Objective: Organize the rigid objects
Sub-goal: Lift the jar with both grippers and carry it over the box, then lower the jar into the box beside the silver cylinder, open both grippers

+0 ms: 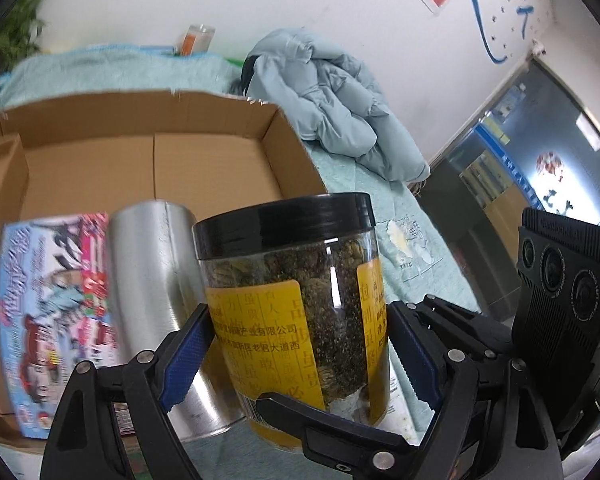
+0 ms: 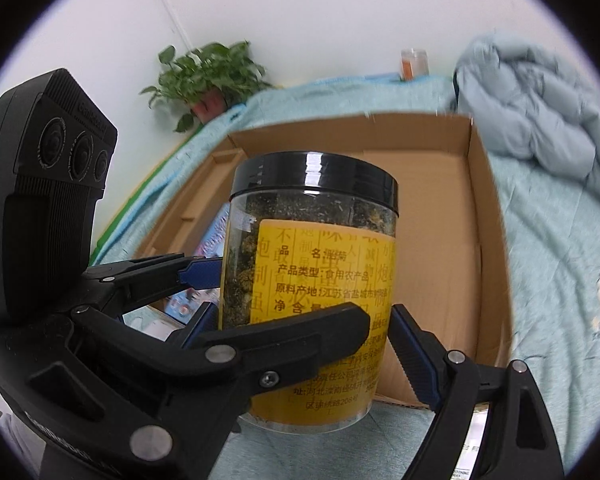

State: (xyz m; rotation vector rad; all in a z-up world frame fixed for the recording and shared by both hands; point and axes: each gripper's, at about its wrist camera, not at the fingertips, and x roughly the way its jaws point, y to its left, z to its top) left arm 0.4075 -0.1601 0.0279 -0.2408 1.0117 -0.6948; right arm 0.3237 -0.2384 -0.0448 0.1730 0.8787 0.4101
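Note:
A clear jar with a black lid and yellow label [image 1: 300,312] holds dried greenish contents. Both grippers close around it. My left gripper [image 1: 298,340] has its blue-padded fingers pressed on the jar's two sides. My right gripper [image 2: 300,328] grips the same jar [image 2: 312,280] from the other side, and the left gripper's fingers [image 2: 196,272] cross in front of it. The jar is upright in front of an open cardboard box [image 1: 140,160]. In the left wrist view a shiny steel can [image 1: 152,288] and a colourful booklet [image 1: 56,312] stand to the jar's left.
The box [image 2: 440,220] lies on a pale blue cloth [image 2: 560,280]. A light blue padded jacket [image 1: 332,100] is heaped behind it on the right. A potted plant [image 2: 208,76] stands at the back left. A small orange-labelled jar [image 1: 196,38] stands by the wall.

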